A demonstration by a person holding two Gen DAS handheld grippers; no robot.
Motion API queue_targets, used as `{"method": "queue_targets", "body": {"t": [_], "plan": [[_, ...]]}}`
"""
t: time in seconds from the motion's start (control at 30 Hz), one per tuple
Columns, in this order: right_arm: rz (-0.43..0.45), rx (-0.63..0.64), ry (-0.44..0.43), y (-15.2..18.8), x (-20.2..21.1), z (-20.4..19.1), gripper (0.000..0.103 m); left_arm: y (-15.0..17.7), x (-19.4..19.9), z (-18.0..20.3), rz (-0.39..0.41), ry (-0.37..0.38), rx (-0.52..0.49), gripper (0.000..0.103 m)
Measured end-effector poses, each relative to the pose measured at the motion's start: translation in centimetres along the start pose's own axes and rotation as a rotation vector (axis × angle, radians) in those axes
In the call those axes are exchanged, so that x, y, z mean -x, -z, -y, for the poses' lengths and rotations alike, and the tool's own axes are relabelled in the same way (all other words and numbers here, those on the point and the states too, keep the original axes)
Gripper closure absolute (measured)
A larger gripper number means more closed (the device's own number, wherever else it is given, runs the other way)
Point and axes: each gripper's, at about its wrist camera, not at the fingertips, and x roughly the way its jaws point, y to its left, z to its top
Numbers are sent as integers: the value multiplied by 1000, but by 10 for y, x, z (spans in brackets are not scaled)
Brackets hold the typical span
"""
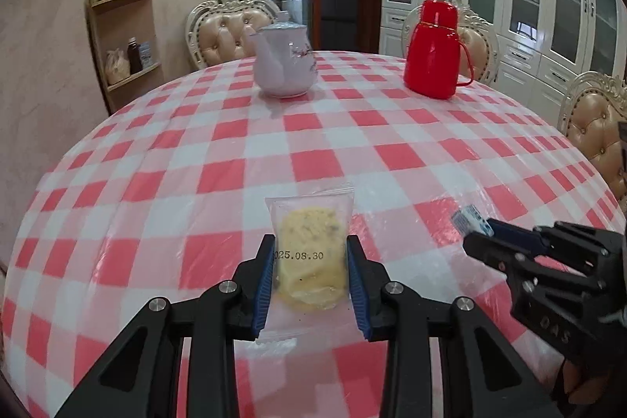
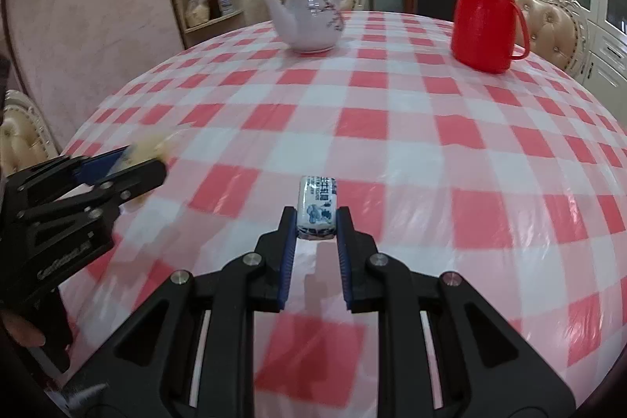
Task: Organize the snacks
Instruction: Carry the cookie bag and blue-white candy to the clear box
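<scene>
The left tongs (image 1: 309,277) are closed on a clear packet holding a yellow biscuit (image 1: 311,253); the blue pads press its two long edges, so the flat face stays up and the printed date stays readable. The right tongs (image 2: 315,222) are shut as narrow as they go on a small blue-and-white wrapped sweet (image 2: 316,204); the pads grip it across its narrow width, leaving its far end projecting forward. Both snacks are carried clear of the red-and-white checked table (image 2: 392,128), side by side and apart from each other. A white teapot (image 2: 309,14) and a red flask (image 2: 486,14) stand at the far side, well away from both tongs. No tray or box shows, so the intended place for the snacks cannot be told; the step in hand appears to be transport.
</scene>
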Motion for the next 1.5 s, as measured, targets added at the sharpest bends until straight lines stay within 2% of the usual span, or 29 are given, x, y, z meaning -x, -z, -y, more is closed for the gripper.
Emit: {"method": "queue_targets", "body": {"t": [0.47,0.57,0.77,1.5], "plan": [[-8,116,-109,31,20,-79,80,51,55,-55,13,-134,150,67],[-13,144,-134,38,24,-96,80,61,67,-67,17,-138,184,67],[-28,193,-185,49,27,-129,80,76,98,-82,42,-189,186,68],[-55,413,-397,84,43,-268,80,154,181,-175,-14,-408,303,67]]}}
